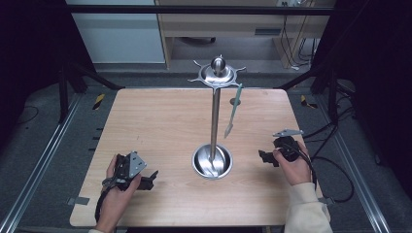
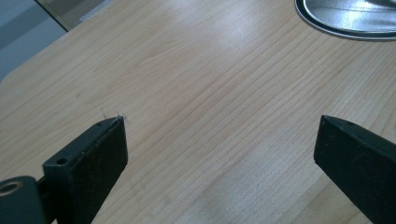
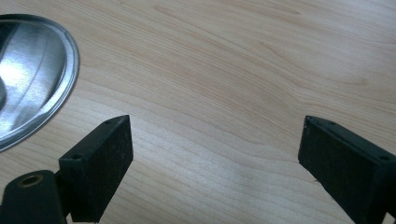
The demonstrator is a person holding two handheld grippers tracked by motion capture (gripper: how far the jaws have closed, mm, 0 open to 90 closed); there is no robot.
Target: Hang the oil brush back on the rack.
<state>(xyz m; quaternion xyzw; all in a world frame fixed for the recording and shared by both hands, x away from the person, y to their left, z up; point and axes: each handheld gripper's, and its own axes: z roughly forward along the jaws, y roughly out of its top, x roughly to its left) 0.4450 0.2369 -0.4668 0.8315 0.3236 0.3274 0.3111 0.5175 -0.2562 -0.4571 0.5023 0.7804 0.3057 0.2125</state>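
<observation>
**Both grippers wide and empty beside the utensil stand**

At the centre of the high view a tall polished steel utensil stand rises from a round dished steel base to a hooked crown at the top of the frame. From a hook on the right side of that crown hangs a slim pale green utensil, tilted, its pointed lower end free in the air just right of the pole and above the light wooden table.

The risks look plain. The utensil hangs from one hook alone, so a nudge from a jaw coming in from the lower right would likely set it swinging or knock it off. The stand is tall on a small base; a pull sideways instead of a lift off the hook could tip it. A grip taken near the thin tip might also let the utensil pivot and slip.

The left gripper, at the lower left of the high view, has its jaws spread wide with bare table between them; the fingers touch nothing, and the base rim sits at the upper right of its own view. The right gripper, at the lower right, is likewise spread wide and empty, its fingers clear of the base rim at the left edge of its view.
</observation>
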